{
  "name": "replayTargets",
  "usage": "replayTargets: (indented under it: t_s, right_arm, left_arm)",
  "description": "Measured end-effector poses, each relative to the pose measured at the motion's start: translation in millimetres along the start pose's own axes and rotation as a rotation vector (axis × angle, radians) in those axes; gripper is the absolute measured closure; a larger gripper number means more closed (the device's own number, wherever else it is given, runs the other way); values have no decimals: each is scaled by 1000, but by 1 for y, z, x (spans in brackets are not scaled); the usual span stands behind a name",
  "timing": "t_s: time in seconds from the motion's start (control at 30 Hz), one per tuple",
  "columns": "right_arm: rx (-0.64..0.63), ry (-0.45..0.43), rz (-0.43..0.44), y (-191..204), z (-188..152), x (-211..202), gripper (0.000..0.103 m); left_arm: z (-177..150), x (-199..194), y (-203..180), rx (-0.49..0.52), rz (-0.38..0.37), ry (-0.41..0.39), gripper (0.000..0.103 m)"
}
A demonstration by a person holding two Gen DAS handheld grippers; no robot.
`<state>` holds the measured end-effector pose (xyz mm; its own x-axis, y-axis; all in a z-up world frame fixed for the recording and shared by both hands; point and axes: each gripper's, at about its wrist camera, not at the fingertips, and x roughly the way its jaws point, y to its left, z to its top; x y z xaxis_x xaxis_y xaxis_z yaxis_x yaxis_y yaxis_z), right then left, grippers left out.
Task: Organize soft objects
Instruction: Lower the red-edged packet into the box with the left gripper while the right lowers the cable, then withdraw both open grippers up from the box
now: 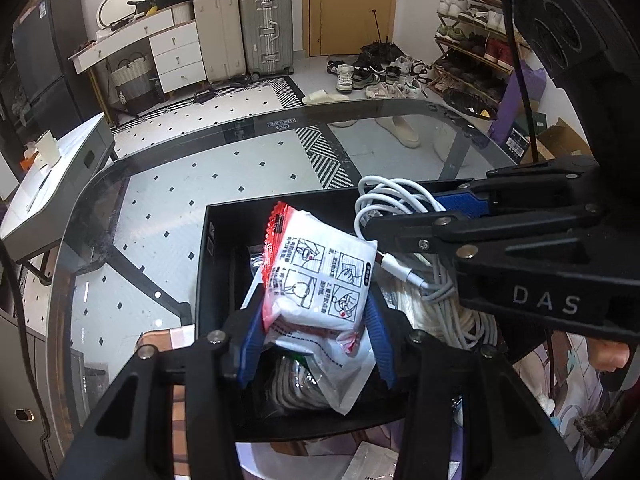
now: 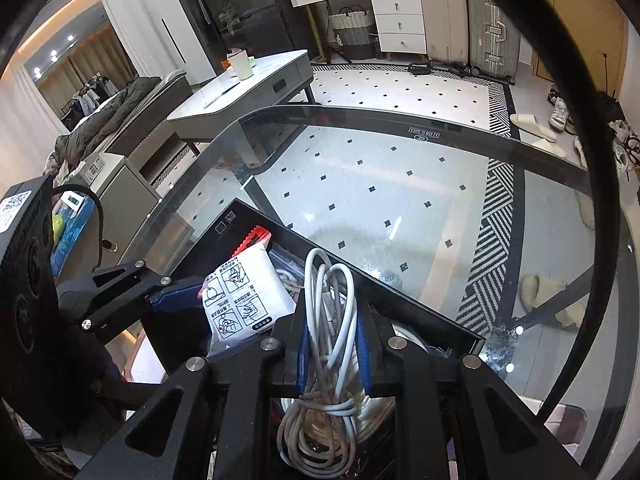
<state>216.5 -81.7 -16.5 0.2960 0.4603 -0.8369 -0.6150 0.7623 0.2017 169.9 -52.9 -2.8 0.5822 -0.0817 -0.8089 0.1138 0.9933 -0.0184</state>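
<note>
**Both tongs loaded over the box**

Now my left gripper (image 1: pixel 316 320) pinches the white packet (image 1: pixel 320 276), my right gripper (image 2: pixel 334 344) clamps the bundled white cable (image 2: pixel 330 320); both hang over the black box (image 1: pixel 224 216) on the glass table (image 1: pixel 168 184), probably to sort them.

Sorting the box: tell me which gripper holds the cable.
The right gripper: its fingers clamp the white cable bundle. The left gripper holds a white-and-red packet.

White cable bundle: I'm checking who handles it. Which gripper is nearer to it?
Right. The right gripper is shut on the white cable bundle over the black box; the left gripper is beside it, holding the white packet.
</note>
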Motion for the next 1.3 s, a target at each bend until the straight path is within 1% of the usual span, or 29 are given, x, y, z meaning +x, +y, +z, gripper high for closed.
replayTargets:
  t_s: [0.1, 0.3, 0.37, 0.43, 0.47, 0.53, 0.57, 0.6, 0.67, 0.7, 0.73, 0.8, 0.83, 0.87, 0.9, 0.93, 1.1, 1.2, 1.3]
  right_arm:
    - [-6, 2, 2, 0, -1, 3, 84]
    - [-27, 16, 10, -3, -4, 5, 84]
    - [-15, 22, 15, -5, -3, 3, 84]
    - [-4, 18, 14, -8, -3, 1, 81]
    - [0, 14, 15, -9, -4, -2, 77]
    - [5, 6, 16, -11, -4, -6, 67]
    - [3, 0, 17, -10, -5, -9, 59]
    - [0, -8, 17, -9, -5, -12, 57]
    - [2, -22, 19, -8, -7, -20, 55]
    - [4, -28, 18, -8, -7, -23, 52]
    - [7, -36, 13, -9, -7, -26, 49]
    - [3, -56, 7, -7, -12, -35, 31]
    - [-9, -67, 1, -6, -13, -39, 28]
    - [-25, -73, -7, -4, -14, -43, 22]
    - [-39, -82, -12, -1, -17, -47, 17]
    - [-43, -94, -13, 0, -20, -52, 15]
    - [-42, -128, -27, 2, -31, -72, 6]
    - [-34, -149, -34, 2, -40, -83, 5]
    - [-36, -165, -44, 6, -51, -94, 4]
  left_arm:
    - [-1, 0, -3, 1, 18, 10, 58]
    - [-4, -3, -2, -27, 23, 27, 58]
    - [-4, -3, -1, -25, 17, 30, 56]
    - [-4, -4, -1, -25, 6, 29, 52]
    - [-4, -5, 0, -31, 0, 26, 49]
    - [-4, -7, 2, -32, -4, 21, 43]
    - [-4, -8, 2, -29, -5, 20, 39]
    - [-4, -10, 1, -28, -4, 16, 37]
    - [-3, -14, 2, -31, -1, 6, 31]
    - [-3, -16, 2, -32, -5, 3, 30]
    - [-2, -17, 1, -32, -6, 0, 26]
    - [-3, -21, 0, -26, 6, -11, 23]
    - [-3, -24, 0, -23, 0, -20, 21]
    - [-4, -27, 1, -22, -3, -30, 16]
    - [-5, -30, 1, -23, -3, -44, 13]
    - [-6, -33, 2, -21, -4, -57, 10]
    - [-10, -44, 1, -34, -9, -81, 6]
    - [-14, -51, 2, -45, -13, -94, 5]
    - [-18, -58, 5, -52, 1, -103, 4]
